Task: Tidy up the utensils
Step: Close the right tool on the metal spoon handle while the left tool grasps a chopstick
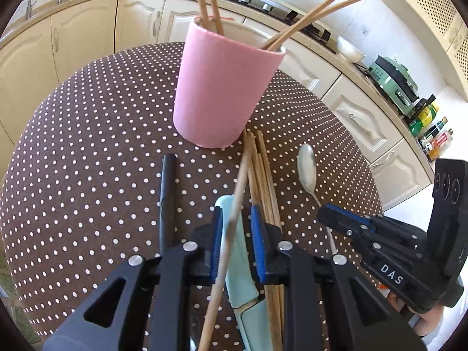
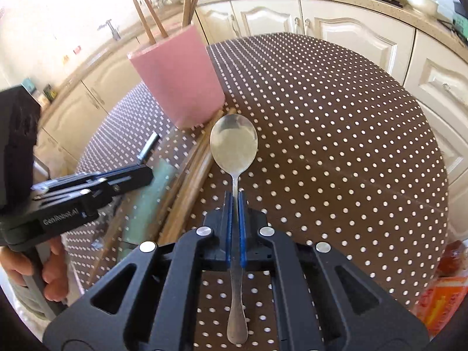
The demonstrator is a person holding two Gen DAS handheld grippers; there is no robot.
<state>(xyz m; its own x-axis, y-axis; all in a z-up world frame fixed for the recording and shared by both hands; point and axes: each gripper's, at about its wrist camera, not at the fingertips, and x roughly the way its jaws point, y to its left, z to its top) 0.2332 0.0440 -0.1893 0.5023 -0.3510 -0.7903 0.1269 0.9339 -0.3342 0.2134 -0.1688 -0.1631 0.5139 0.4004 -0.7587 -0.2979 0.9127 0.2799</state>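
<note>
- Spoon (image 2: 234,143): clamped by its handle in the right gripper (image 2: 235,204), jaws fully closed on the thin shank, bowl forward and near the foot of the pink cup (image 2: 178,79).
- Left gripper (image 1: 235,228): jaws narrow, a single chopstick (image 1: 234,213) running between the pads; can't tell whether the pads actually bite it. Mint-handled knife (image 1: 238,278) lies underneath, rest of the chopstick bundle (image 1: 264,181) just beside it on the dotted surface (image 1: 87,146).
- Cup already holds four chopsticks, leaning out both sides.
- Doing it well, my read: lift the spoon clear, tip it bowl-up, drop the handle into a gap between the sticks. Grip is far forward on the handle, so expect the long tail to swing.
- Send one gripper to the cup at a time; they sit close together.
- Pose: both grippers pitched steeply down toward the surface, side by side, a hand (image 2: 52,275) visible on the left grip.
</note>
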